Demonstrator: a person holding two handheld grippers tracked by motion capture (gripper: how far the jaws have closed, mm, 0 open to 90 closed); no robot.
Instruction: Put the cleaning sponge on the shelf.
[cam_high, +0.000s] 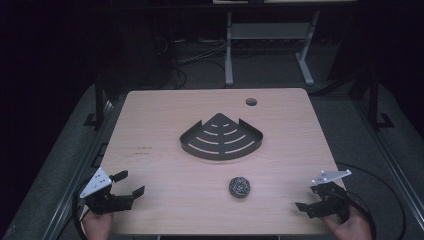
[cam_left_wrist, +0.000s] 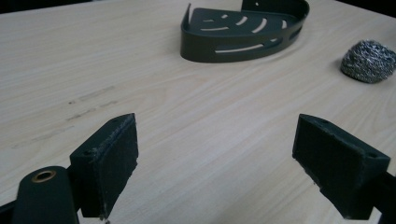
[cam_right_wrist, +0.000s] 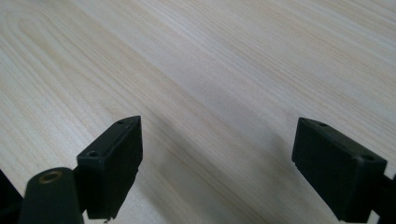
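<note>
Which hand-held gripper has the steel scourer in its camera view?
The left hand-held gripper: the steel scourer sits at its view's right edge, beside the black corner tray. The right hand-held gripper faces bare table.

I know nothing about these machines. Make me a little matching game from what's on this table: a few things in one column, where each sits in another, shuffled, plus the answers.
Things
1. dark slotted fan-shaped metal tray
2. round steel-wool scrubber
3. left gripper
4. small round hole in the light wooden table

Places
A. near left corner, jaws open
B. middle of the table
C. far edge, right of centre
D. on bare wood between the tray and the near edge

Pairs: 1-B, 2-D, 3-A, 4-C
</note>
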